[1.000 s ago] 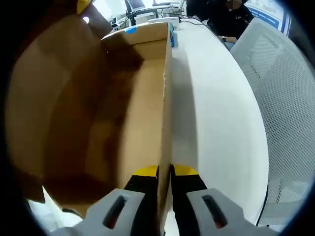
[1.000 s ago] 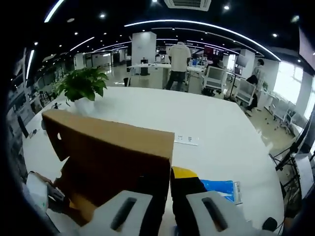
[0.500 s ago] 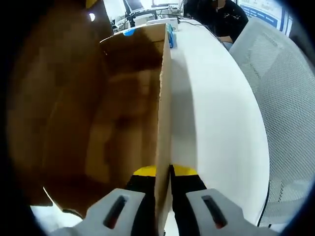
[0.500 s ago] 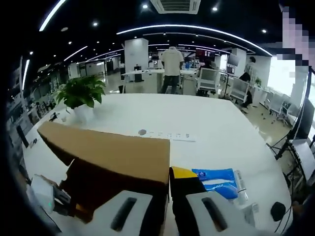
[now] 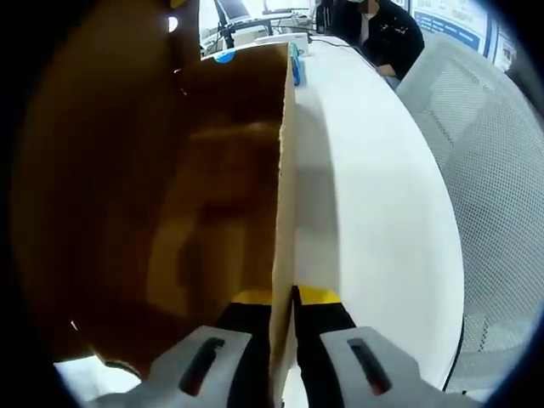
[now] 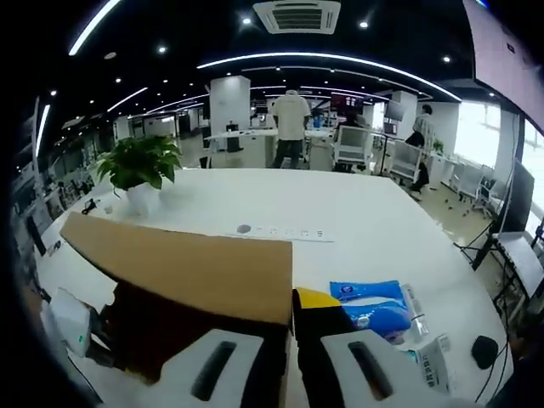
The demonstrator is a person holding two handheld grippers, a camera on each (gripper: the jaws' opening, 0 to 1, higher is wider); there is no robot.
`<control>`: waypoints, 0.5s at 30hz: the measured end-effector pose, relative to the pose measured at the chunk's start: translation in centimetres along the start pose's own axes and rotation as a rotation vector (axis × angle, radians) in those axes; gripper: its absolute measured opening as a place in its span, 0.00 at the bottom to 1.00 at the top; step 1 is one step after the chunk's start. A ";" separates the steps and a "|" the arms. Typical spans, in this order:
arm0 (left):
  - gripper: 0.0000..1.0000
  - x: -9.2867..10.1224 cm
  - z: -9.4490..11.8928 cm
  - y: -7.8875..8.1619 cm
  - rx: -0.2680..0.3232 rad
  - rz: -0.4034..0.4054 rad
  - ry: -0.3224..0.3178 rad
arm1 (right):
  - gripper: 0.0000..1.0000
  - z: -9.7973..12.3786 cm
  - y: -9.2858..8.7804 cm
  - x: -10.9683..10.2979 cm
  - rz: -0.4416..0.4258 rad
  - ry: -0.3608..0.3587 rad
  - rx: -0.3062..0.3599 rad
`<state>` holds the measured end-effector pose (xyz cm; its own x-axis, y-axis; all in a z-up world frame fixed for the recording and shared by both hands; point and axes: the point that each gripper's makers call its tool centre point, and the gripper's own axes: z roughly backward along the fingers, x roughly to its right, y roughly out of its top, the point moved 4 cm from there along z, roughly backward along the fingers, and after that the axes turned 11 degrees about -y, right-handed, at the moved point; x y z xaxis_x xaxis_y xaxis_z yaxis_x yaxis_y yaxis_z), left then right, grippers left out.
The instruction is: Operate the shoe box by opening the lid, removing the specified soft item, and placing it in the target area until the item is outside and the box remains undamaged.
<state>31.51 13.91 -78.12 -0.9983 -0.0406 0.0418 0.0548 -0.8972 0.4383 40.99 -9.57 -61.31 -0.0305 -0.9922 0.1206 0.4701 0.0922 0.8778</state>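
White worktop point(image 6: 340, 212), smooth, broad, w/ a curved edge, is carrying everything. On it the shoe box point(image 5: 229, 212), plain brown cardboard, matte, straight-cut edges, is sitting near the worktop's edge closest to the person. In the left gripper view its inside is looking dark and shadowed; no soft item can be made out in there. Vs. 1 s ago that interior is darker and the brown lid point(image 5: 93, 170) is leaning further over the opening, covering more of the left gripper view.

Left gripper point(image 5: 283, 299) is pinching one thin box wall, black pads w/ yellow tips pressed to either side of the card. Right gripper point(image 6: 293, 304) is pinching the lid point(image 6: 195, 268) at its edge, the flat brown panel running off to the left of the jaws. Vs. 1 s ago the lid is sitting lower and flatter in the right gripper view, though that camera has also shifted.

Grey mesh chair back point(image 5: 484, 144), perforated weave, is standing just beside the worktop's curved edge in the left gripper view. Green leafy plant point(image 6: 140, 161) in a white pot is sitting toward the far left corner. Blue crinkly plastic packet point(image 6: 370, 304) is lying just right of the right gripper. Flat white strip point(image 6: 276, 231), long and thin, is lying mid-worktop beyond the lid. Small black round object point(image 6: 483, 348) is sitting at the right edge.
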 end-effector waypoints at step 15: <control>0.11 -1.6 0.9 -0.3 -0.041 -0.014 0.114 | 0.00 -0.2 -0.2 -0.8 0.060 -0.045 0.068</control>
<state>33.09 14.65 -77.48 -0.9948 -0.0756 -0.0679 0.0422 -0.9150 0.4013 41.04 -8.86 -61.69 -0.0446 -0.9801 0.1933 0.4110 0.1584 0.8978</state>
